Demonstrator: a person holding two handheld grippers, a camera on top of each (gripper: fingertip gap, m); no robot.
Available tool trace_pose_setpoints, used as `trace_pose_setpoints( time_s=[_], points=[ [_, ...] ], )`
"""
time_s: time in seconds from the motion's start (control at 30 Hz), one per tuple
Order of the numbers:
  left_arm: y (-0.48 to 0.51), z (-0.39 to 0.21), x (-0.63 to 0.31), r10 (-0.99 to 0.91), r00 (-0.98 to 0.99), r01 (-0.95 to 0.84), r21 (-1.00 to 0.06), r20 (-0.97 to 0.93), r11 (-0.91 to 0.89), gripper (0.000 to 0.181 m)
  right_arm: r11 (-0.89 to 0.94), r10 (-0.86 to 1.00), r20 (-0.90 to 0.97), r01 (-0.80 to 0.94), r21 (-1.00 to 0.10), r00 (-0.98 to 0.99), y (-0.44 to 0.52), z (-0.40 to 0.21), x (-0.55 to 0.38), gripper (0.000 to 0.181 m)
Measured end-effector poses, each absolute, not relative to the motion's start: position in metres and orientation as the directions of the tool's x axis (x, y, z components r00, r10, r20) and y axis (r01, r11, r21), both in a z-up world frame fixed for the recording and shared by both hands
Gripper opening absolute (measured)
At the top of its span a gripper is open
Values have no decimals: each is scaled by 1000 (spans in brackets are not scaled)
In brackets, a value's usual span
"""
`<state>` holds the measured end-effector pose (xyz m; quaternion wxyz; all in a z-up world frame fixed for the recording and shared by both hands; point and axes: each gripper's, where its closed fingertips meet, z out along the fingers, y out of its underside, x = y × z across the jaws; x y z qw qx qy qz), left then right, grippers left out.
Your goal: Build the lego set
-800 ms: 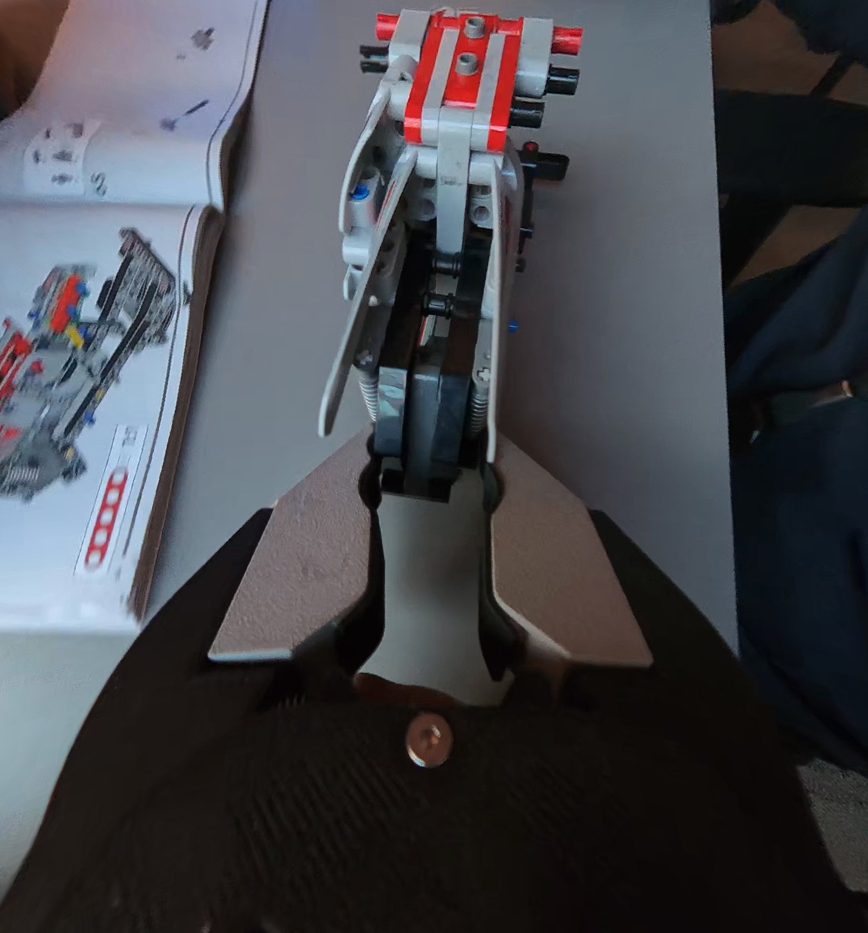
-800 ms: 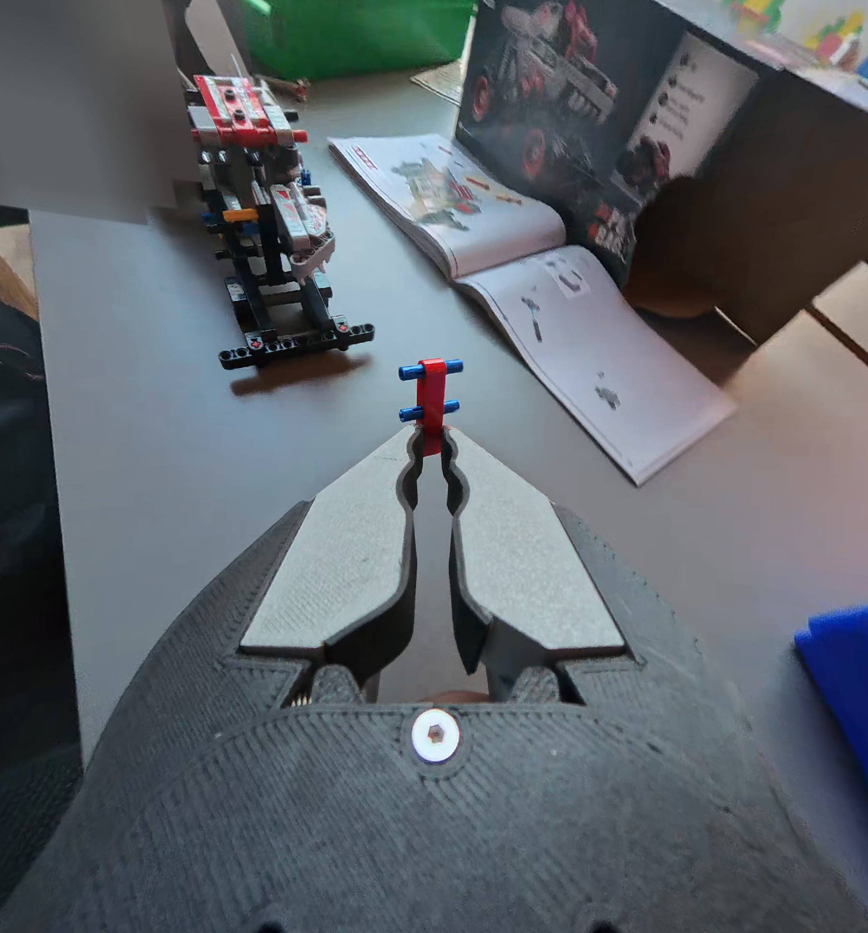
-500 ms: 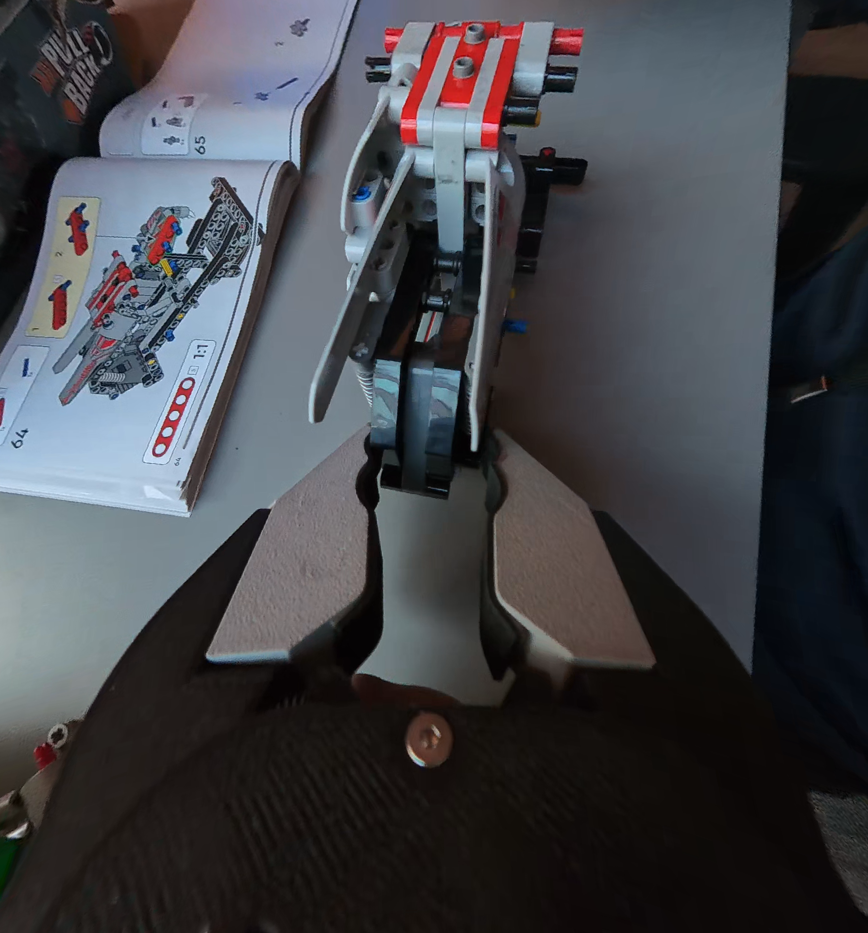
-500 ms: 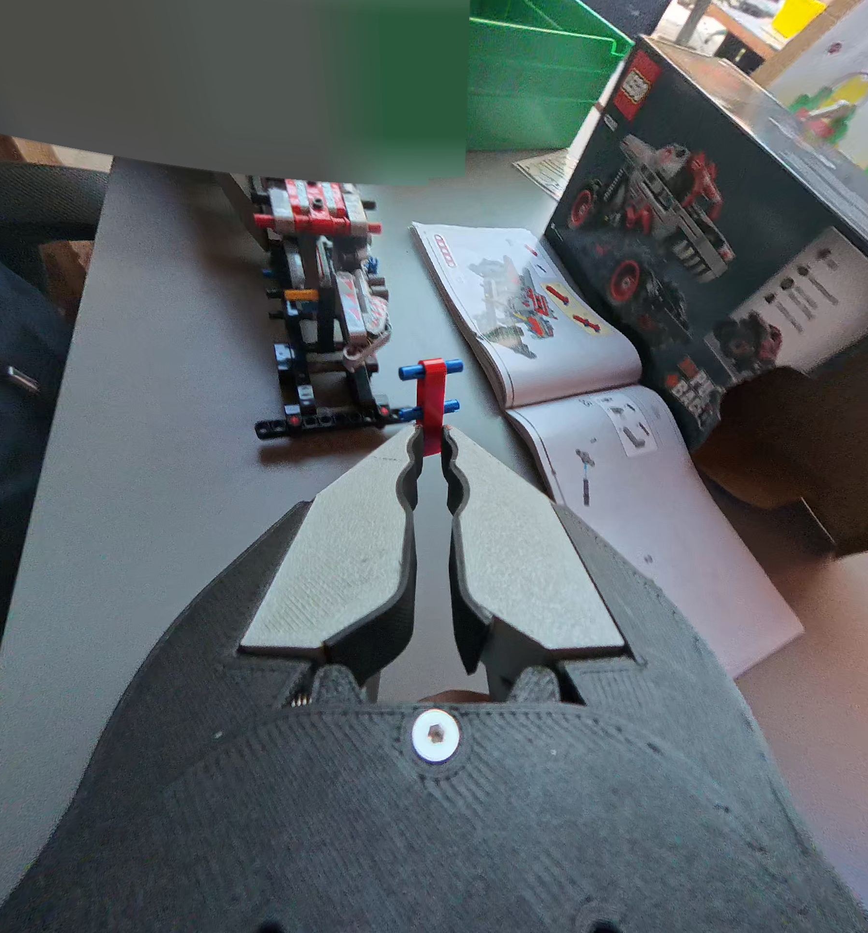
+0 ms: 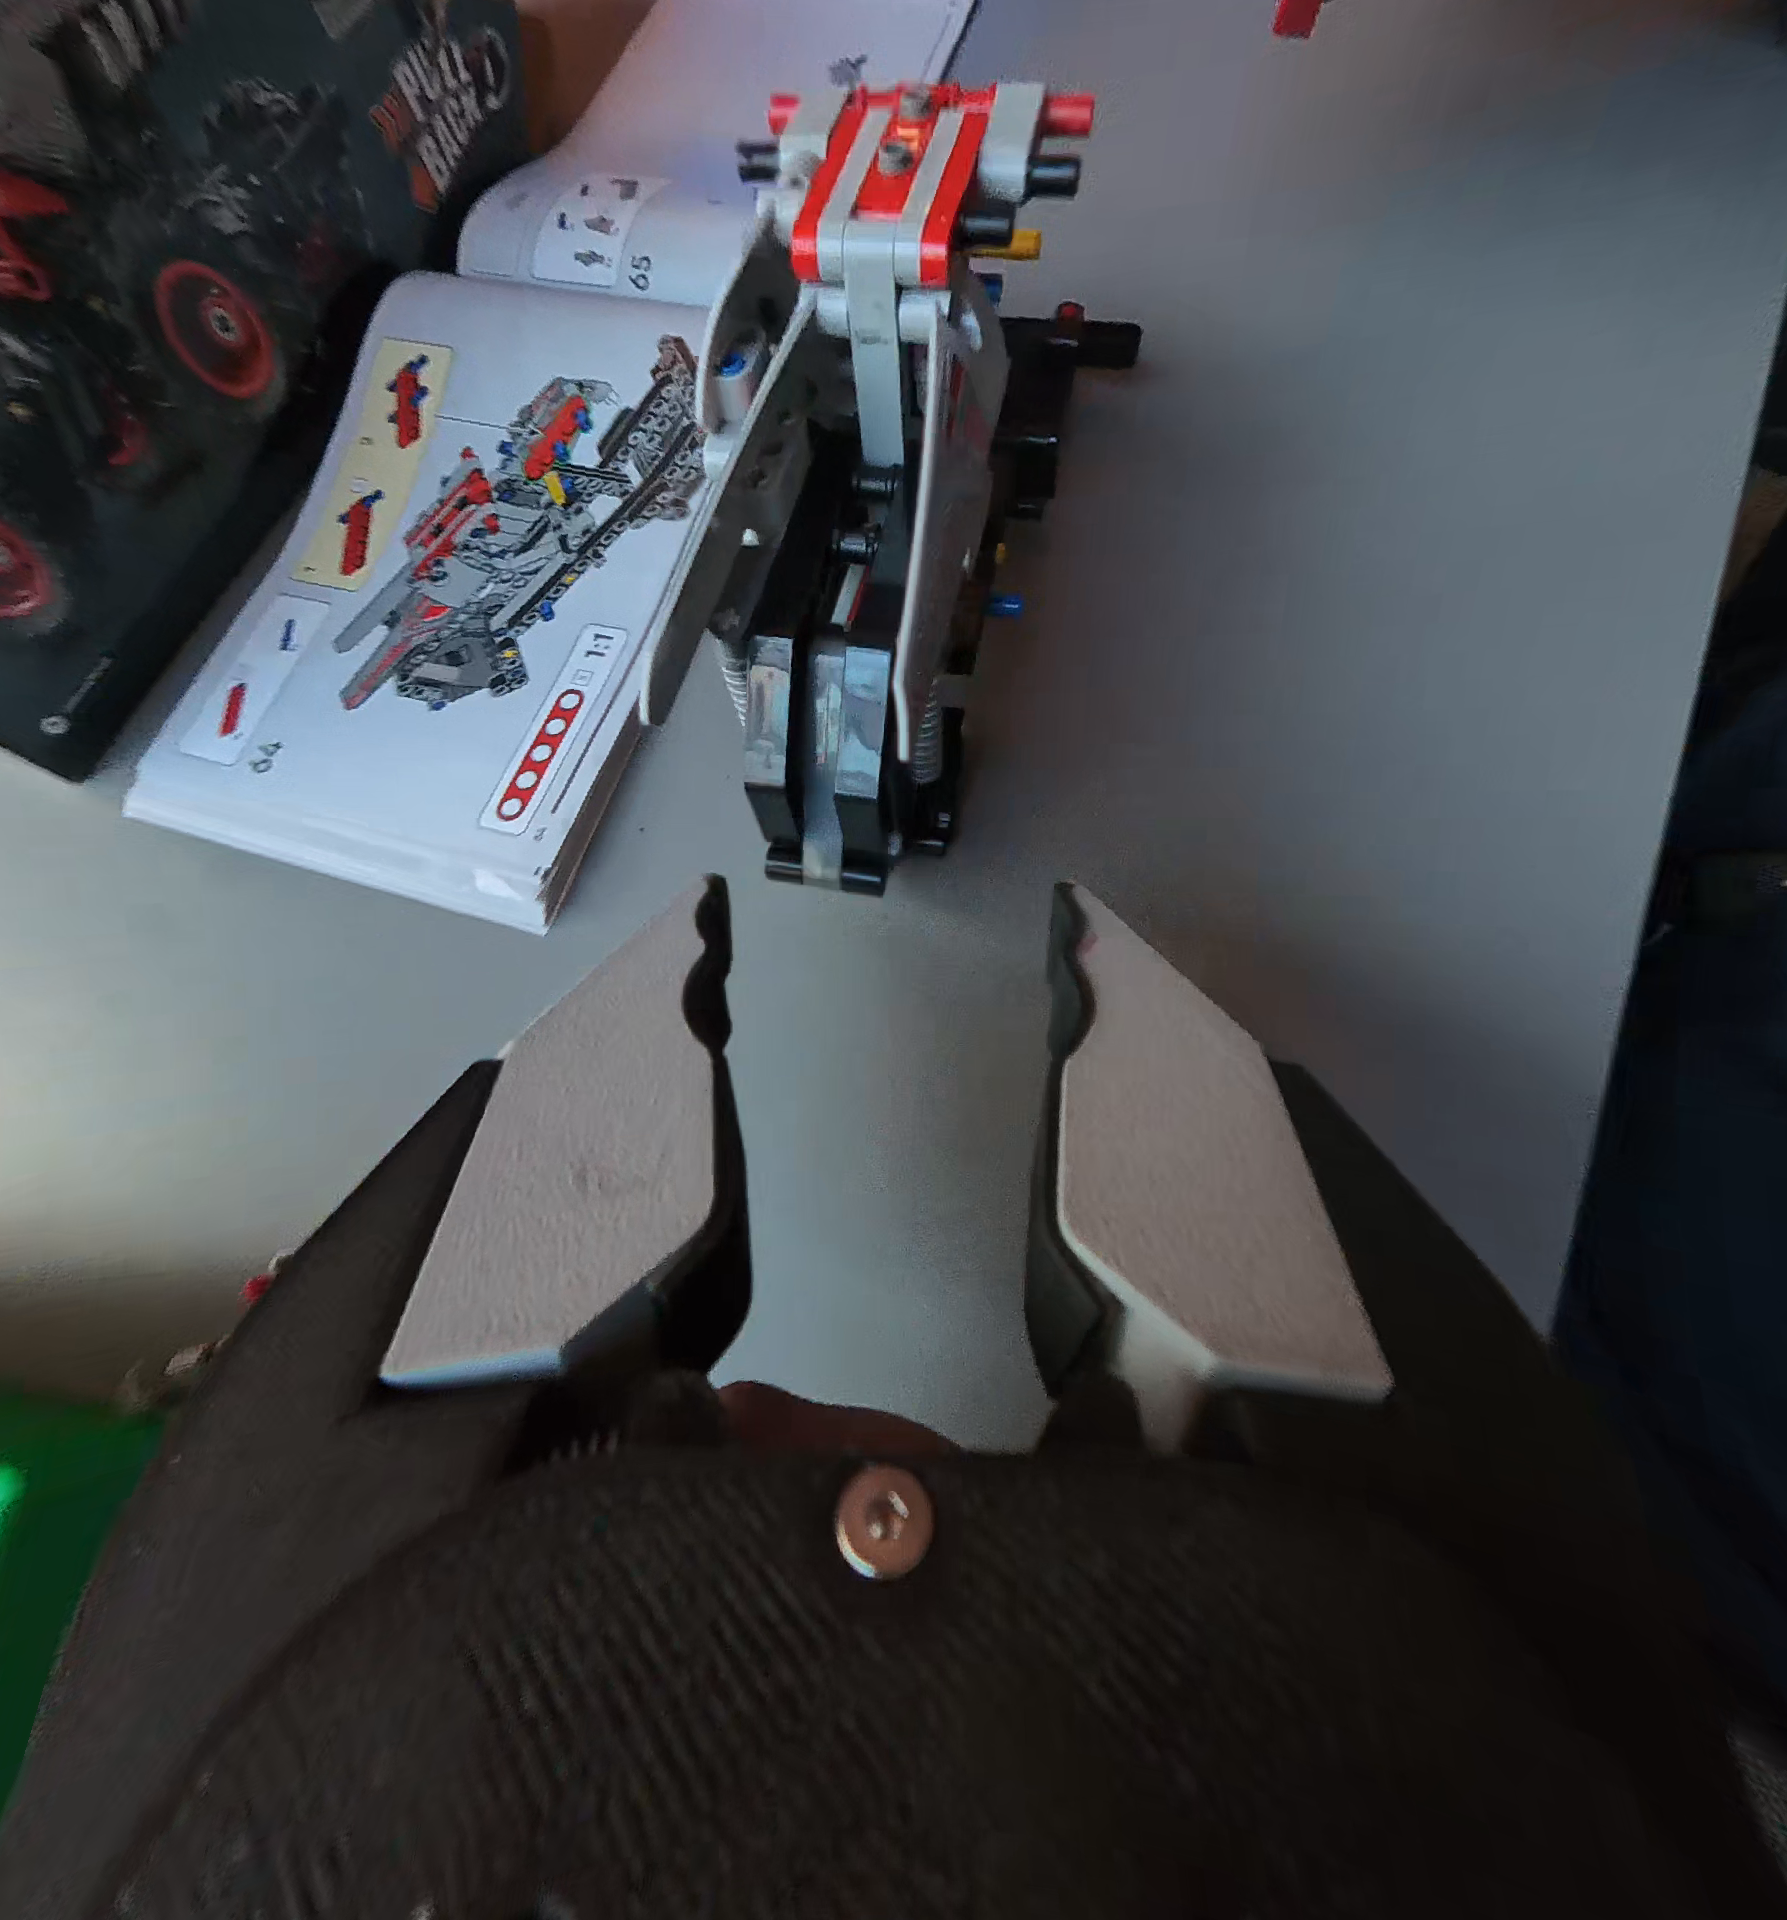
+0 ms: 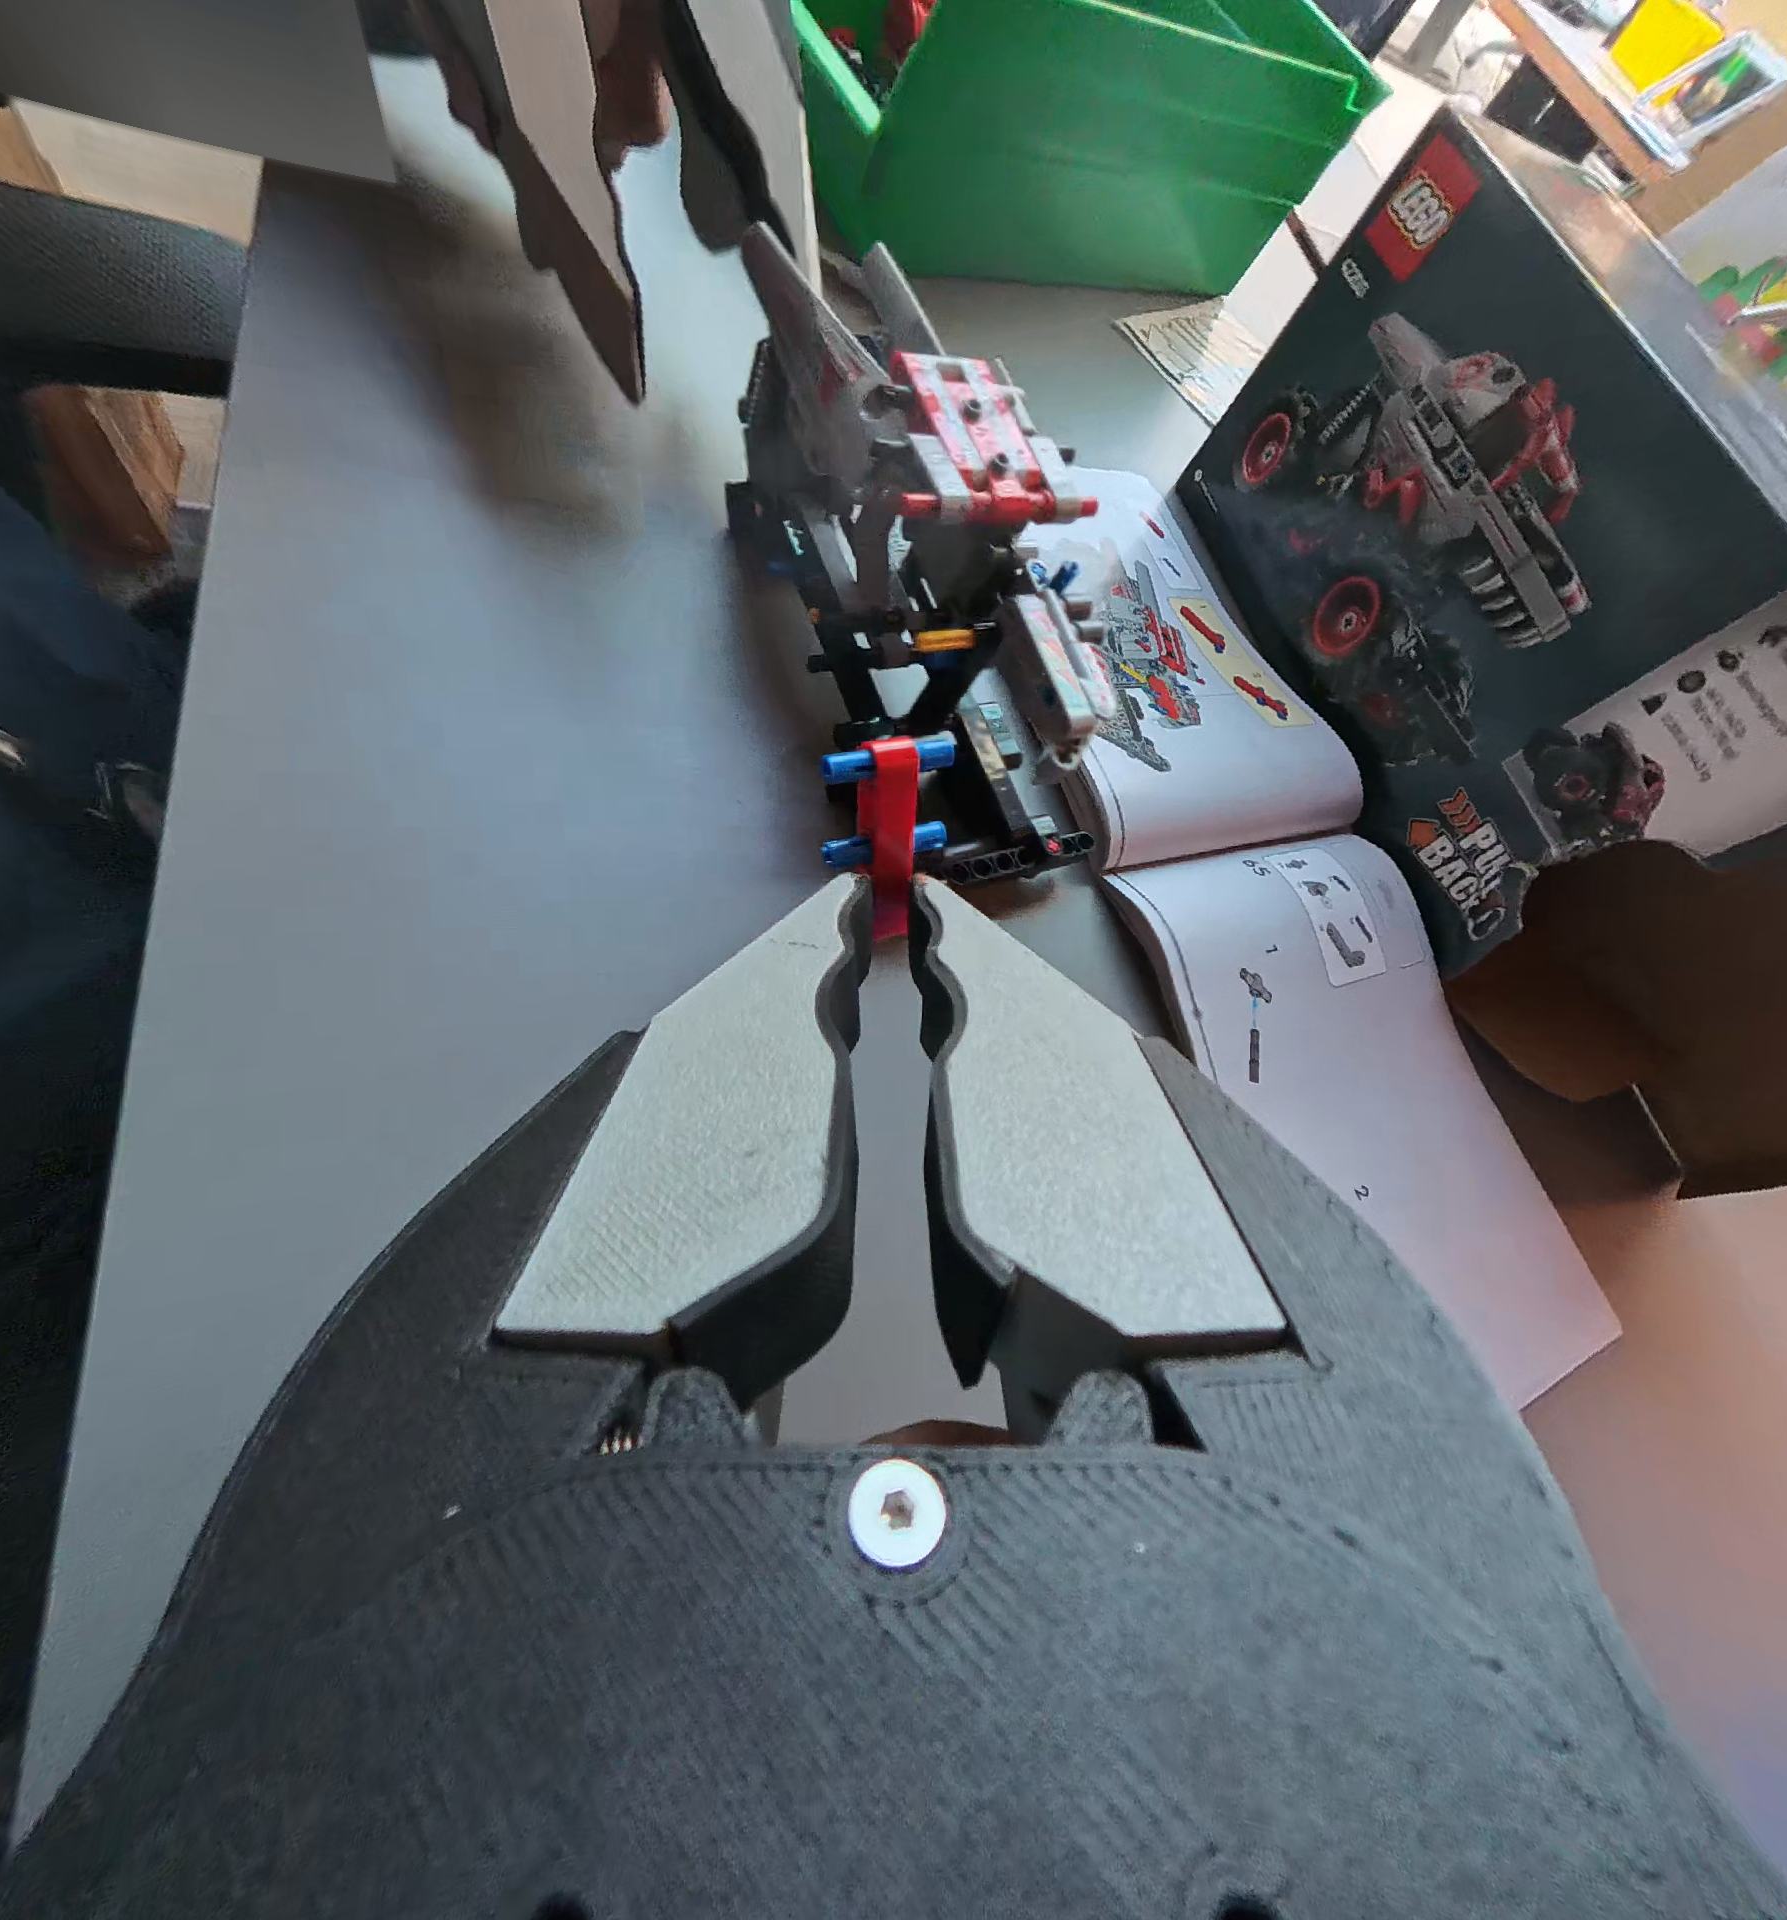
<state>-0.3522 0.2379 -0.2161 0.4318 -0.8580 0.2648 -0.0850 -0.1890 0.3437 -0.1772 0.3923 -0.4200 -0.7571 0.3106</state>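
Note:
The half-built model truck (image 5: 868, 499), grey, red and black, rests on the grey table (image 5: 1336, 623). My left gripper (image 5: 889, 904) is open and empty, its fingertips just short of the model's near end. In the right wrist view the model (image 6: 920, 582) lies ahead. My right gripper (image 6: 884, 894) is shut on a red beam with blue pins (image 6: 887, 821), held upright above the table just in front of the model. The left gripper's fingers (image 6: 577, 208) hang above the model's far end there.
The open instruction booklet (image 5: 432, 582) lies left of the model, also shown in the right wrist view (image 6: 1284, 935). The dark set box (image 6: 1543, 520) stands beyond it, a green bin (image 6: 1076, 135) behind. A person in dark clothing (image 5: 1751, 935) is at the table's edge. One gripper's finger ends stand about 20 cm off the other's.
My left gripper has let go of the model, opened wide and drawn back. My right gripper has carried the red beam closer to the model.

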Motion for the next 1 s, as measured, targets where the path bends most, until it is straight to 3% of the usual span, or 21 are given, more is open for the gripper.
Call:
trace_pose_setpoints(
  time_s=[0.2, 0.43, 0.67, 0.73, 1.0],
  points=[
    [236, -191, -355, -474, 869, -383, -800, -142, -462, 67, 482, 876, 391, 478, -734, -283, 361, -189, -192, 3],
    [263, -211, -355, -602, 794, -439, -761, -80, -478, 80, 489, 871, 360, 542, -683, -333, 386, -210, -211, 4],
    [279, -235, -347, -685, 724, -496, -746, -74, -444, 63, 542, 824, 346, 446, -712, -448, 386, -219, -232, 3],
    [276, -238, -339, -739, 671, -517, -749, -54, -414, 43, 540, 818, 312, 457, -707, -484, 384, -227, -232, 4],
    [255, -238, -331, -847, 532, -553, -758, -2, -346, 39, 550, 753, 229, 400, -733, -617, 349, -229, -222, 3]
  ],
)
